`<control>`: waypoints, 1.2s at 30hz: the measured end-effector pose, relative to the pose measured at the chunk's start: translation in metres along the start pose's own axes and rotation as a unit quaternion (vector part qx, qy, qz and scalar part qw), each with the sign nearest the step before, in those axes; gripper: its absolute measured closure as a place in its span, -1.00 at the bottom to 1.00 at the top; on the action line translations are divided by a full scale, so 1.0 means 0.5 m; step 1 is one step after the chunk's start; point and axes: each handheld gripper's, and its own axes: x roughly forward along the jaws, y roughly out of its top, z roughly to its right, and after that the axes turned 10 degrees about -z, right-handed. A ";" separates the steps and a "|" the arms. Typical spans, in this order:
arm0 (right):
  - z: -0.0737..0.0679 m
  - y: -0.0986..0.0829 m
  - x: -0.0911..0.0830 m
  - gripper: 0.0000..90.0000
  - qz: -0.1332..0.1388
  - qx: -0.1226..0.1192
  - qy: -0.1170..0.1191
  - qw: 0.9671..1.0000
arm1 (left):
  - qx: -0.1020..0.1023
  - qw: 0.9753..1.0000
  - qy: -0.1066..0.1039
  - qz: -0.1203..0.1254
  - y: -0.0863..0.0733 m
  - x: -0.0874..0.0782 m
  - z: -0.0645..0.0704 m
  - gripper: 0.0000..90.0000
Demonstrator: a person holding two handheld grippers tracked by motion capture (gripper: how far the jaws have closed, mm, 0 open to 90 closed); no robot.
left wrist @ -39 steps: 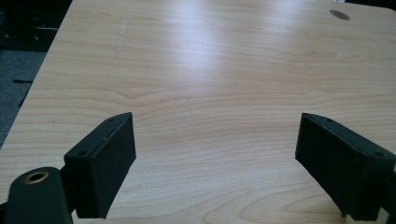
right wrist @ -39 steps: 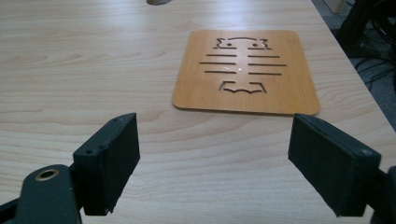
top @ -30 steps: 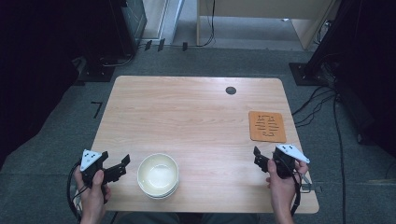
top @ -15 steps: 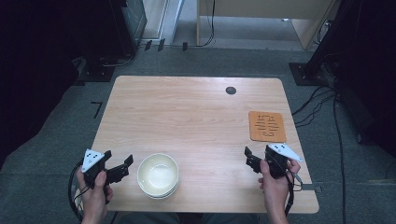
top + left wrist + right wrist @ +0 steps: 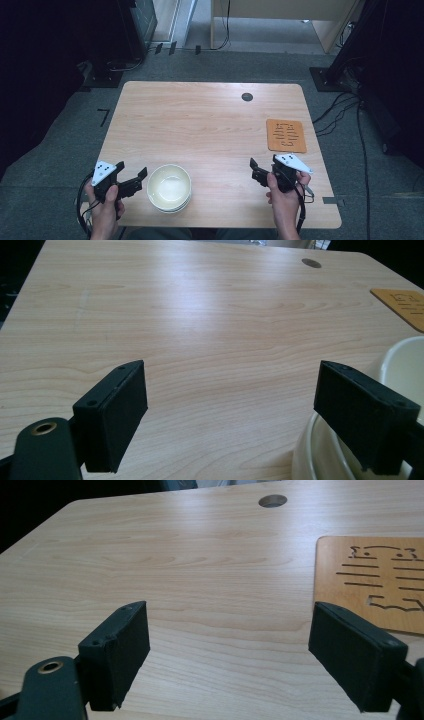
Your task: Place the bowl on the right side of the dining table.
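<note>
In the high view the left gripper [image 5: 134, 181] sits at the lower left of the frame, above the near edge of the desk [image 5: 200, 120], its jaws spread apart and holding nothing. Just to its right stands the bowl [image 5: 170, 187], cream-coloured and apparently a stack, near the bottom centre. In the left gripper view the bowl [image 5: 400, 365] fills the lower right corner, with the right-hand jaw over its rim; whether they touch I cannot tell. The right gripper [image 5: 256, 171] is at the lower right of the high view, well apart from the bowl, jaws also wide and empty. An orange mat [image 5: 286, 135] lies just above it, toward the right edge. In the right gripper view the mat [image 5: 375, 580] shows at the right.
</note>
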 end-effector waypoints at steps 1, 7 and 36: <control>-0.003 0.000 0.000 -0.64 0.000 -0.003 0.002 1.000 | 0.000 1.000 0.000 0.000 0.000 0.000 0.000 -0.70; -0.024 0.000 0.001 -0.64 -0.002 -0.010 0.012 1.000 | 0.003 1.000 -0.019 0.009 0.001 -0.003 0.011 -0.67; -0.105 -0.007 0.013 -0.64 -0.015 -0.042 0.054 0.998 | 0.039 0.997 -0.073 -0.003 -0.002 -0.002 0.063 -0.25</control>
